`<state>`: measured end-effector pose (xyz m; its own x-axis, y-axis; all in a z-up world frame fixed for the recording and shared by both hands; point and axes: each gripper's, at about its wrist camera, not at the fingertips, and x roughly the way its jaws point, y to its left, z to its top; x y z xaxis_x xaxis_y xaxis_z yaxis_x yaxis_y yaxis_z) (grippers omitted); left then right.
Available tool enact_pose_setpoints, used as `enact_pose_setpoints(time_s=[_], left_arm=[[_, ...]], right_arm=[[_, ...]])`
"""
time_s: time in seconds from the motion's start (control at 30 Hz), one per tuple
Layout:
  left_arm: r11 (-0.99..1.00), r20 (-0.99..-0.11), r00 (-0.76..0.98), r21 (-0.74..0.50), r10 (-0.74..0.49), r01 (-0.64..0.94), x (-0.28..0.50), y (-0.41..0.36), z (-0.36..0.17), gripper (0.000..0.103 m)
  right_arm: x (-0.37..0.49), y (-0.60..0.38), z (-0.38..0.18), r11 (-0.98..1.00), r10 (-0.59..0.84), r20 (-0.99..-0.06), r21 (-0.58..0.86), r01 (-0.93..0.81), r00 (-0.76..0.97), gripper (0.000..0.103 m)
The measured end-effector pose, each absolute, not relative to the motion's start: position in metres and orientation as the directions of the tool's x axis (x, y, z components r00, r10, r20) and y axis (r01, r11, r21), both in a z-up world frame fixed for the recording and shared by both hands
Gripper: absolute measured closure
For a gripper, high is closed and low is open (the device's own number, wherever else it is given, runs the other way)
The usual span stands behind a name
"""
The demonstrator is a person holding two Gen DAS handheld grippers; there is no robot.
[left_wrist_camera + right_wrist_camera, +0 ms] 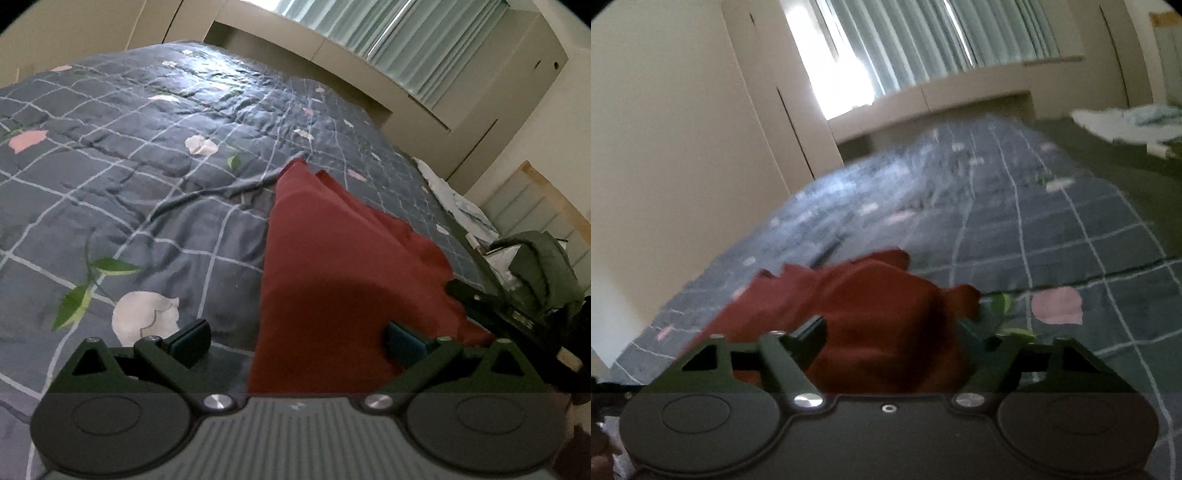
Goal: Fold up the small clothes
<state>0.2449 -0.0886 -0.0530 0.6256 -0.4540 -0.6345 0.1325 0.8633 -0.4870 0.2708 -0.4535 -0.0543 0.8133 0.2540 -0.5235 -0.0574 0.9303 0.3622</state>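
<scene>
Left tongs [297, 339] first, seen from the left wrist: wide open, nothing pinched. One finger at 7 o'clock over the bed [129, 166], the other at 5 o'clock over the red cloth [332, 258]. Red cloth flat on the bed cover, from the middle of the view down to 6 o'clock. Wide end near the tongs, thin tip up toward 12 o'clock. Long way of the cloth: 6 to 12. Looks already doubled over, with a second edge peeking out toward 1 o'clock.

Now from the right wrist: right tongs [901, 338] partly apart, with the red cloth [879, 314] bunched up in the gap. Blurry here, so cannot tell if the pads are squeezing it or only sitting around it. Cloth in a soft lump at the middle and bottom of the view, on the bed [1071, 240]. Long way here: about 8 o'clock to 2 o'clock.

Likely very light, soft and floppy. No stiffness, so sure to sag and wrinkle when lifted. Not slippery, not breakable. Best taken by a corner or along an edge, one corner for each tongs. Better not grabbed in the middle, or more bunching.
</scene>
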Motion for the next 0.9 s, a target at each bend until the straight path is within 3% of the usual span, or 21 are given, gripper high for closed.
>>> enact_pose_setpoints(time_s=[0.07, 0.1, 0.13, 0.17, 0.23, 0.43, 0.53, 0.7, 0.77, 0.83, 0.87, 0.9], left_arm=[[0.865, -0.638, 0.623, -0.483, -0.453, 0.136, 0.245, -0.090, -0.055, 0.001], [0.866, -0.637, 0.624, -0.480, -0.453, 0.140, 0.246, -0.090, -0.055, 0.001], [0.868, -0.637, 0.624, -0.476, -0.453, 0.144, 0.246, -0.091, -0.055, 0.001], [0.868, -0.637, 0.624, -0.474, -0.453, 0.146, 0.246, -0.092, -0.054, 0.001], [0.868, -0.636, 0.622, -0.472, -0.457, 0.155, 0.247, -0.094, -0.052, 0.001], [0.870, -0.600, 0.660, -0.459, -0.452, 0.179, 0.246, -0.093, -0.035, 0.000], [0.880, -0.590, 0.681, -0.440, -0.434, 0.179, 0.253, -0.094, -0.029, 0.000], [0.905, -0.649, 0.647, -0.391, -0.399, 0.167, 0.265, -0.103, -0.041, 0.000], [0.909, -0.652, 0.646, -0.377, -0.396, 0.177, 0.262, -0.105, -0.047, 0.000], [0.908, -0.657, 0.641, -0.382, -0.397, 0.170, 0.259, -0.103, -0.049, 0.001], [0.903, -0.654, 0.640, -0.396, -0.403, 0.164, 0.258, -0.100, -0.048, 0.001], [0.900, -0.650, 0.643, -0.407, -0.406, 0.157, 0.258, -0.098, -0.046, 0.000]], right_arm=[[0.275, -0.460, -0.059, 0.915, 0.266, -0.522, 0.401, -0.041, 0.810, 0.050], [0.275, -0.461, -0.059, 0.905, 0.272, -0.515, 0.423, -0.035, 0.813, 0.063], [0.274, -0.463, -0.059, 0.898, 0.280, -0.507, 0.438, -0.036, 0.815, 0.083], [0.274, -0.462, -0.057, 0.896, 0.281, -0.502, 0.441, -0.038, 0.818, 0.092], [0.272, -0.460, -0.049, 0.908, 0.272, -0.490, 0.415, -0.052, 0.828, 0.098], [0.267, -0.466, -0.018, 0.948, 0.171, -0.451, 0.316, -0.023, 0.876, 0.099], [0.272, -0.473, -0.024, 0.960, 0.127, -0.489, 0.281, 0.019, 0.863, 0.099], [0.274, -0.466, -0.049, 0.975, 0.087, -0.543, 0.219, 0.040, 0.835, 0.097], [0.271, -0.459, -0.051, 0.982, 0.050, -0.535, 0.179, 0.056, 0.844, 0.089], [0.263, -0.454, -0.047, 0.987, -0.010, -0.522, 0.134, 0.093, 0.853, 0.066], [0.258, -0.450, -0.043, 0.988, -0.038, -0.507, 0.108, 0.108, 0.861, 0.060], [0.250, -0.445, -0.038, 0.990, -0.055, -0.484, 0.086, 0.111, 0.874, 0.046]])
